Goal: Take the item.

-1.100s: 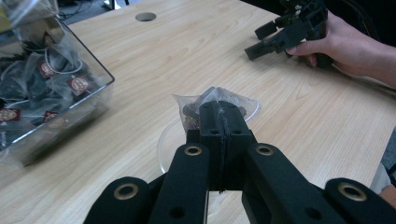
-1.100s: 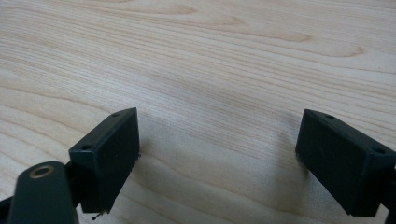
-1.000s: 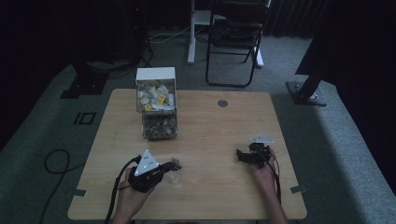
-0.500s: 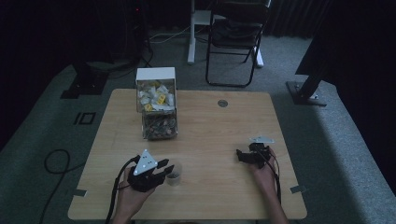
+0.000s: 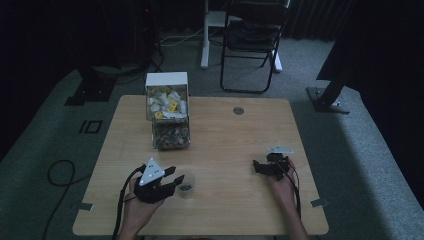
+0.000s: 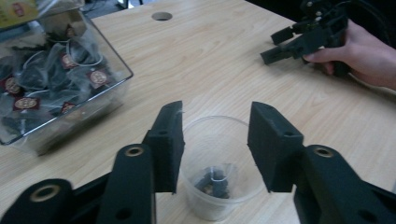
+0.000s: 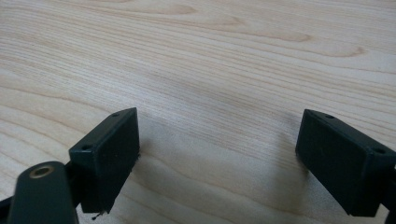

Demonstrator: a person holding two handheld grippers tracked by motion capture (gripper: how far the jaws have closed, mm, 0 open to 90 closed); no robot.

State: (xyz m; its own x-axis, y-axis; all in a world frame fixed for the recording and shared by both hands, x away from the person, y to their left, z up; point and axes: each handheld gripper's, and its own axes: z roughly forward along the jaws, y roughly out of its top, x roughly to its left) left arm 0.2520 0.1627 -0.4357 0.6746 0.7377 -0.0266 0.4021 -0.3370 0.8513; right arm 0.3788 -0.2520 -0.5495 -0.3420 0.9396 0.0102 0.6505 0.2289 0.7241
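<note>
A small clear plastic cup [image 6: 219, 168] stands upright on the wooden table [image 5: 230, 140], near its front edge on the person's left side. It is see-through and round-rimmed, and one dark tea bag [image 6: 215, 181] with a thin white string lies at its bottom. The left gripper [image 6: 215, 140] has its jaws spread on either side of the cup, one close against the rim, the other just off it, not squeezing. In the high view the cup [image 5: 186, 185] sits right at that gripper's [image 5: 172, 181] tips.

Behind it a clear box [image 6: 51, 79] holds many tea bags with red labels.

The right gripper [image 5: 257, 166] rests low over bare wood at the right, jaws wide apart, grasping nothing.
</note>
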